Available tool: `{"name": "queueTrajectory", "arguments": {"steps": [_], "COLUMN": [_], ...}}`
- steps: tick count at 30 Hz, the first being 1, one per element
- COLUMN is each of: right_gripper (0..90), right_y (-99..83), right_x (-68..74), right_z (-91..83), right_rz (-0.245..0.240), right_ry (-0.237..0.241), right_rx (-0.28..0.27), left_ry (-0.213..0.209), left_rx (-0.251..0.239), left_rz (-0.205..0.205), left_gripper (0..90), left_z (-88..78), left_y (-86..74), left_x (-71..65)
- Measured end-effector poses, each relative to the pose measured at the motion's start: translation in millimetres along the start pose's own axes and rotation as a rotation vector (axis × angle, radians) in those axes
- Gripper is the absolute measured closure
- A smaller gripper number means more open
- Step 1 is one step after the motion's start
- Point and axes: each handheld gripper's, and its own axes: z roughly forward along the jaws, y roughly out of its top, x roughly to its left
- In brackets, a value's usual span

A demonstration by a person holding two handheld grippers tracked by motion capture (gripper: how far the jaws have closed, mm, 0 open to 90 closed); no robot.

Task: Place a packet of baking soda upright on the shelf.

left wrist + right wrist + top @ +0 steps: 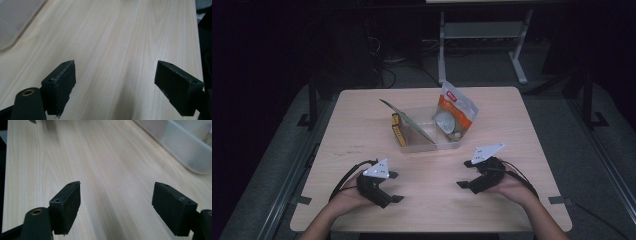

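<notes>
On the near half of the desk [362, 130] your two claws sit low over bare wood, the left claw [395, 187] and the right claw [465, 174] both spread wide with nothing between the pads. The things to work on wait just beyond them: a clear plastic tray [424, 146] at mid-desk, with an orange-and-white snack bag [458, 107] leaning upright in its right end, a small yellow box [398, 131] at its left end, and a thin green packet [404, 119] slanting across the middle.

The right claw looks nearest the bag, so I'd judge that the likely first reach. Come at the bag's top edge from above, jaws square to its flat faces (a crinkly foil pouch slips if pinched at a corner), and close gently. The tray wall [186, 152] is frosted, smooth and rounded at the corner, so steady it with the left claw if it slides. The desk itself is pale, fine-grained laminate, offering little friction.
</notes>
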Motion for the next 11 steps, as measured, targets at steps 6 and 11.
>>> {"name": "queueTrajectory", "arguments": {"steps": [6, 11], "right_gripper": [22.9, 22.9], "right_y": [-0.3, 0.3], "right_x": [2.9, 4.1], "right_z": [5.8, 6.6], "right_rz": [-0.05, -0.059], "right_ry": [-0.004, 0.007], "right_rx": [0.041, 0.035], "left_ry": [0.002, -0.003], "left_rx": [0.024, 0.025], "left_rz": [0.017, 0.023], "left_gripper": [16.8, 16.8], "left_z": [3.8, 4.3], "left_y": [-0.3, -0.3], "left_x": [-2.2, -2.2]}}
